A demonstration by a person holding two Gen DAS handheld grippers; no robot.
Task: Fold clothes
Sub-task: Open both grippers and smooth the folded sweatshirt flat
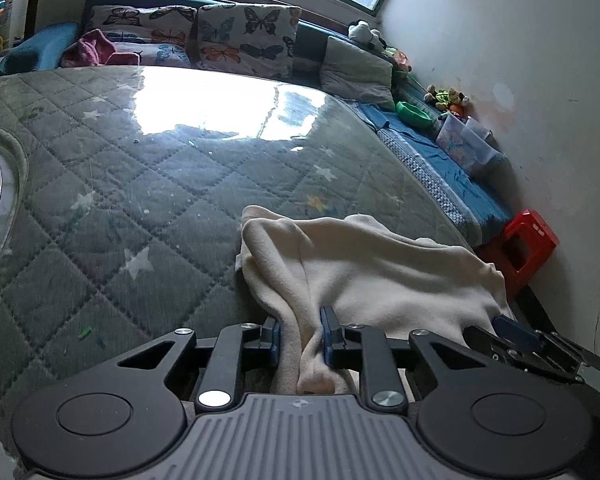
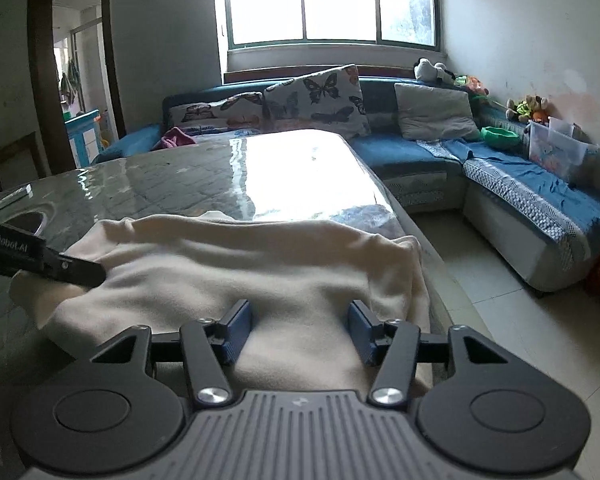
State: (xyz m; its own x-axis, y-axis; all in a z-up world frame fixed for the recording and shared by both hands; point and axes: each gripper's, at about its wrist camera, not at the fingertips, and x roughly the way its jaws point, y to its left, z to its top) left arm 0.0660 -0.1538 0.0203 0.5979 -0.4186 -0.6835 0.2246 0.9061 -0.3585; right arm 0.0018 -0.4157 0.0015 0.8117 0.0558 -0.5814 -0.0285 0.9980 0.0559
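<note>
Cream garment (image 1: 364,264) lies bunched at the table's (image 1: 100,184) near right corner. My left gripper (image 1: 300,332), tilted down, pinches a fold; my right gripper (image 2: 298,330) stands spread over the cloth. Bare quilted surface stretches ahead and left.

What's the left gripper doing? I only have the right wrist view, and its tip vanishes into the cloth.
Observer: The left gripper is shut on a bunched fold of the cream garment.
Operator: Where does my right gripper sit from that side?
Observer: The right gripper is at the garment's near right corner, by the table edge.
Operator: Anything on the table left of the garment?
Observer: A small green scrap lies on the quilted cover, apart from the garment.
</note>
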